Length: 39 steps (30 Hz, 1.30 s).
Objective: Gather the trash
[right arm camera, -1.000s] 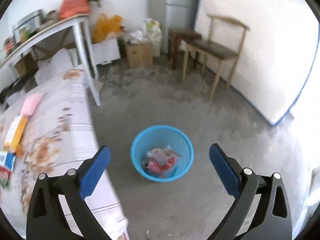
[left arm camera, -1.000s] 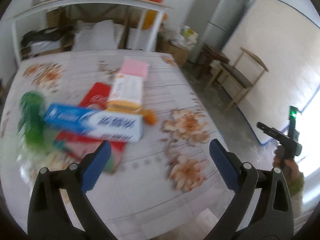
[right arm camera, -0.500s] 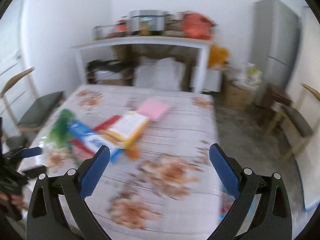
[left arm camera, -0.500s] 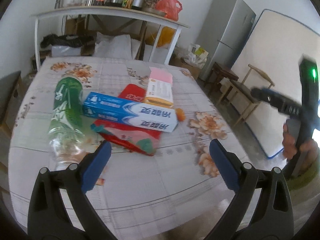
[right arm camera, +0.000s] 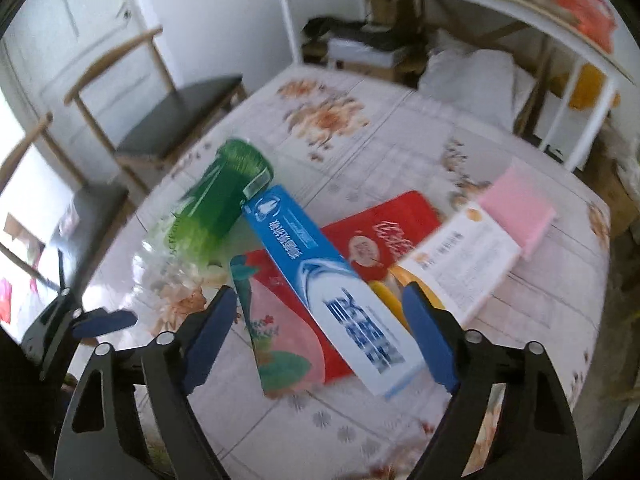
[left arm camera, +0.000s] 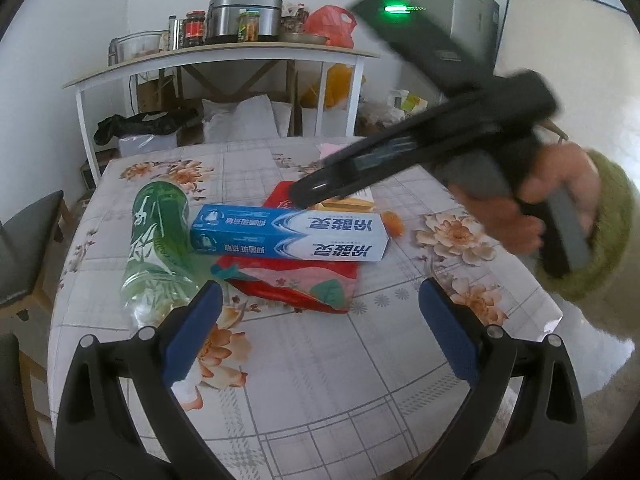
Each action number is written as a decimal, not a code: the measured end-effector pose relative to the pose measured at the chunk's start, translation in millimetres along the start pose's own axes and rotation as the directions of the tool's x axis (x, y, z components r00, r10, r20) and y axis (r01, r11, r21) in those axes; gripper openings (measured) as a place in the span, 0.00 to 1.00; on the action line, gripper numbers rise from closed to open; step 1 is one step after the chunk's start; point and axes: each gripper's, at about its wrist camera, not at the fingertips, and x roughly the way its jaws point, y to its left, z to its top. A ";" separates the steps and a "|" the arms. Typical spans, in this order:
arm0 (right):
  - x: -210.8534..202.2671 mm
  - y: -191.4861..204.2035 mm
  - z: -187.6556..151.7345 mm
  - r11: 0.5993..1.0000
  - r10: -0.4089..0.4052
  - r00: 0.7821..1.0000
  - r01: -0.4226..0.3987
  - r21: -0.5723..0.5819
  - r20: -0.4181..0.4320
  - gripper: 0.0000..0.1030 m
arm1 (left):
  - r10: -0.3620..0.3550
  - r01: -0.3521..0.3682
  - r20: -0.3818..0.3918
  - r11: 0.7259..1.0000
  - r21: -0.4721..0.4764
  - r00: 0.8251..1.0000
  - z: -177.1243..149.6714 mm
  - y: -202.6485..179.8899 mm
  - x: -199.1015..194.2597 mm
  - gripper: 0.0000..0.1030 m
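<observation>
A blue toothpaste box [right arm camera: 320, 276] lies across a red packet [right arm camera: 384, 232] on the flowered table [left arm camera: 360, 380]. Beside them a green plastic bottle [left arm camera: 158, 236] lies on its side. A white and orange carton [right arm camera: 460, 268] and a pink pad [right arm camera: 516, 208] sit just past the box. My right gripper [right arm camera: 318, 304] hovers over the near end of the toothpaste box, which shows between its closing jaws; the pads are off it. In the left wrist view the right gripper [left arm camera: 308, 192] reaches in from the right. My left gripper [left arm camera: 320, 300] is open and empty, short of the pile.
A small orange scrap [left arm camera: 392, 224] lies by the box's end. Two wooden chairs [right arm camera: 180, 116] stand at the table's left side. Behind the table a white shelf table [left arm camera: 224, 56] carries jars and a pot, with boxes beneath. A fridge [left arm camera: 460, 8] stands at the back right.
My right gripper swung from above the blue bin on the floor to over the table, stopping above the toothpaste box with narrower jaws. The left gripper eased lower toward the pile.
</observation>
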 end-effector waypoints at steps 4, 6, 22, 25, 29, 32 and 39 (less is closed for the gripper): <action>27.2 4.4 13.8 1.000 0.010 0.997 -0.012 -0.029 -0.072 0.73 | -0.034 0.034 -0.010 0.999 0.027 0.999 1.0 -6.1 6.4 0.92; 38.0 6.2 19.9 0.999 0.016 0.995 -0.020 -0.039 -0.101 0.71 | -0.048 0.049 -0.016 0.998 0.044 0.999 0.9 -9.7 9.6 0.92; 70.3 13.8 24.6 0.991 -0.038 0.975 0.009 -0.131 -0.220 0.54 | -0.067 0.070 -0.046 0.994 0.078 0.997 -2.5 -15.5 21.4 0.83; 71.8 17.8 22.1 0.987 -0.055 0.971 0.018 -0.161 -0.231 0.52 | -0.067 0.071 -0.049 0.995 0.075 0.997 -2.5 -15.2 20.1 0.79; 70.8 22.3 18.6 0.984 -0.076 0.970 0.035 -0.176 -0.232 0.50 | -0.061 0.065 -0.052 0.995 0.072 0.997 -3.3 -15.1 19.2 0.76; 68.6 22.4 16.0 0.986 -0.074 0.971 0.036 -0.165 -0.229 0.49 | -0.056 0.060 -0.051 0.995 0.075 0.997 -3.2 -14.7 16.7 0.74; 61.8 12.0 8.5 0.996 -0.050 0.971 0.030 -0.086 -0.234 0.49 | -0.050 0.053 -0.048 0.996 0.066 0.998 -4.9 -10.8 10.3 0.71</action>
